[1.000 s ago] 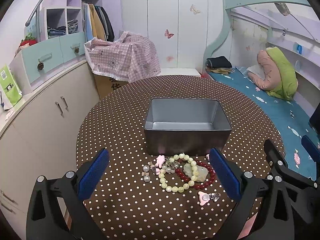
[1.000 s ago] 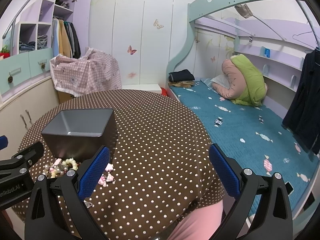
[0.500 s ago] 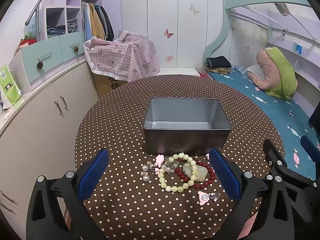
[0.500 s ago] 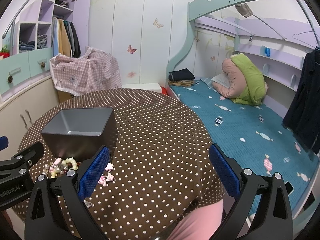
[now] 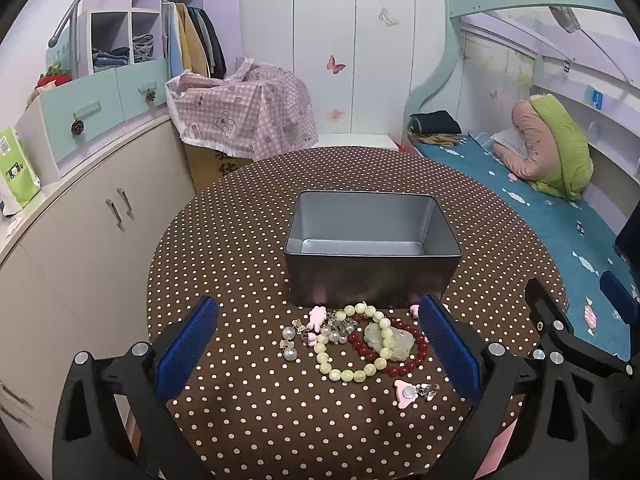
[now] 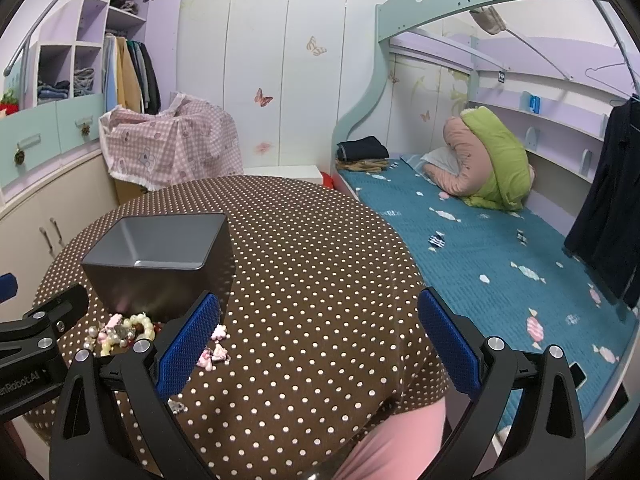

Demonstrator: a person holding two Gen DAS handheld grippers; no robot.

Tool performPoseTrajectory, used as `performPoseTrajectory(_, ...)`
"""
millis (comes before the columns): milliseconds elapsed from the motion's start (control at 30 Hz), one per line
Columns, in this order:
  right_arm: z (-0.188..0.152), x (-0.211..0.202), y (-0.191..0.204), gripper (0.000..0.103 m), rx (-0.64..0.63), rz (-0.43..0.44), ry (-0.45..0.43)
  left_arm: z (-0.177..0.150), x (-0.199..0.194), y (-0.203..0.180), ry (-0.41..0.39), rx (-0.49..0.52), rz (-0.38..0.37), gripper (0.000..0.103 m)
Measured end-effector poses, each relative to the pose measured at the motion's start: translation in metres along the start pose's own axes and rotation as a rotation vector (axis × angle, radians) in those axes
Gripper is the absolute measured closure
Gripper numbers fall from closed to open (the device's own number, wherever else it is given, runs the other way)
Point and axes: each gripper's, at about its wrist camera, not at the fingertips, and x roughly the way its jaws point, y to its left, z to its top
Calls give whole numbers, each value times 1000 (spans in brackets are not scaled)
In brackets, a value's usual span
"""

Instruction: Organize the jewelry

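The jewelry lies heaped together on the dotted worktop (image 5: 248, 240), just in front of the near wall of the open grey tin (image 5: 372, 240), which looks empty and is probably where the pieces belong. A pale green bead bracelet (image 5: 352, 344) overlaps a dark red bead bracelet (image 5: 404, 354) with a pale stone pendant (image 5: 394, 342) lying on both; pearl earrings (image 5: 289, 342) sit to their left, and a pink clip (image 5: 405, 392) lies a little apart, nearer the camera. The left claw (image 5: 318, 354) hovers low over this heap, pointed at the tin, its blue pads spread wide to either side of the beads and gripping nothing, a pose that suits dropping onto a bracelet. The right claw (image 6: 318, 344) is also spread and empty, held off to the right above the worktop's edge, aimed past the tin (image 6: 160, 256) toward the bed (image 6: 480, 248), seemingly waiting its turn.
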Motion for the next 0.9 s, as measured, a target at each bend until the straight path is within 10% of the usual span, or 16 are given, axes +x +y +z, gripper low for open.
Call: performPoseTrajectory(900,-5,7,6,7,4,19,46,-6,13,7,56,-10,-13,7)
